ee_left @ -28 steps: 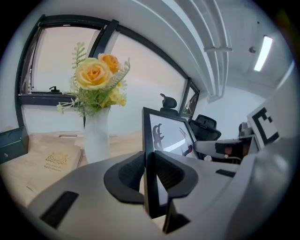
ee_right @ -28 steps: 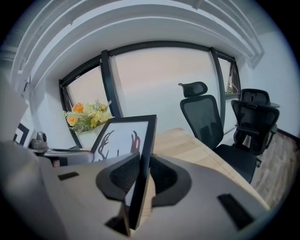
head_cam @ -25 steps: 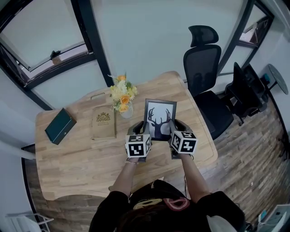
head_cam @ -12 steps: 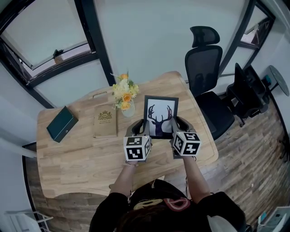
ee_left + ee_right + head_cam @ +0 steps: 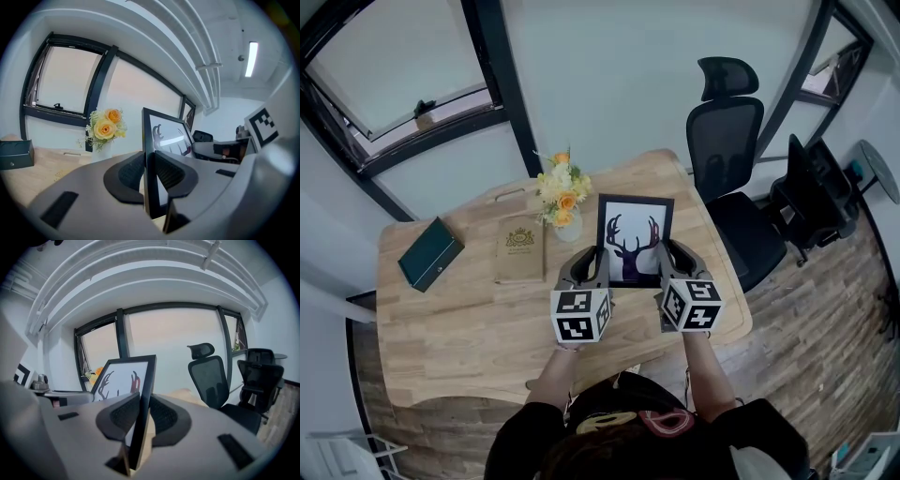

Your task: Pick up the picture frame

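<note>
Grip: left gripper (image 5: 592,267), right gripper (image 5: 672,263), I have both clamped on side rails of black rectangular deer-print picture frame (image 5: 635,234) | Handling: judged light, rigid, glass fragile.

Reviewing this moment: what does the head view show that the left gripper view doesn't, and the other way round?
Head view only: the person's forearms and the wooden floor. Left gripper view only: a ceiling light, and a close look at the left gripper clamped on the edge of the picture frame. Both show that frame, the flowers and the green box.
</note>
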Tool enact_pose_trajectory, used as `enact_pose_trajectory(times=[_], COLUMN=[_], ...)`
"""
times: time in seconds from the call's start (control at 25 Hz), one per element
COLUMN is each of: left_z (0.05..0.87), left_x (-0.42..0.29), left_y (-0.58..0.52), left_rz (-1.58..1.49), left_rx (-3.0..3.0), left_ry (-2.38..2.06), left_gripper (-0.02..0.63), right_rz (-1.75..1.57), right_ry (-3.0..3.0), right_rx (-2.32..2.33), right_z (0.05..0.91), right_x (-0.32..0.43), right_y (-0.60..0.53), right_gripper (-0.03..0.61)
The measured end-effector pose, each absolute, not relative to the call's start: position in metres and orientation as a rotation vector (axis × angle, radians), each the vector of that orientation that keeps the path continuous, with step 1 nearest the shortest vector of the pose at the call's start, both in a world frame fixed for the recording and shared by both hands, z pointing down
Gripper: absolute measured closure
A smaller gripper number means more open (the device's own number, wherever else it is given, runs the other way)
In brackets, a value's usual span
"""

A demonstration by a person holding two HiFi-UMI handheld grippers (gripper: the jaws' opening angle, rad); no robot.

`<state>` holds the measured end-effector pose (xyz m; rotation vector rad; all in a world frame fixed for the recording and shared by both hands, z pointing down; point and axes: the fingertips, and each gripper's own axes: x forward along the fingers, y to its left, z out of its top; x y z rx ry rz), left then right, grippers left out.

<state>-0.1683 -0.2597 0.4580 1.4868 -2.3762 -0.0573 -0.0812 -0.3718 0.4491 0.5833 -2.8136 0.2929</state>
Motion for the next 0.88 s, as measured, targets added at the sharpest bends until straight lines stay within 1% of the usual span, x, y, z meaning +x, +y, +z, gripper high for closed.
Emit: enact_pose_trajectory(times=[0.88], left_z=[0.420], left_x=[-0.149], left_y=[-0.239], left_rz=[-0.140], left_rx=[1.564], left_ry=[-2.415], left_gripper=[0.532], right_rz=[0.208], right_ry=[-2.917], right_rx=[0.552], right_z=[0.405], right_x=[-0.061], right_y=[-0.350], right_gripper=[0.500])
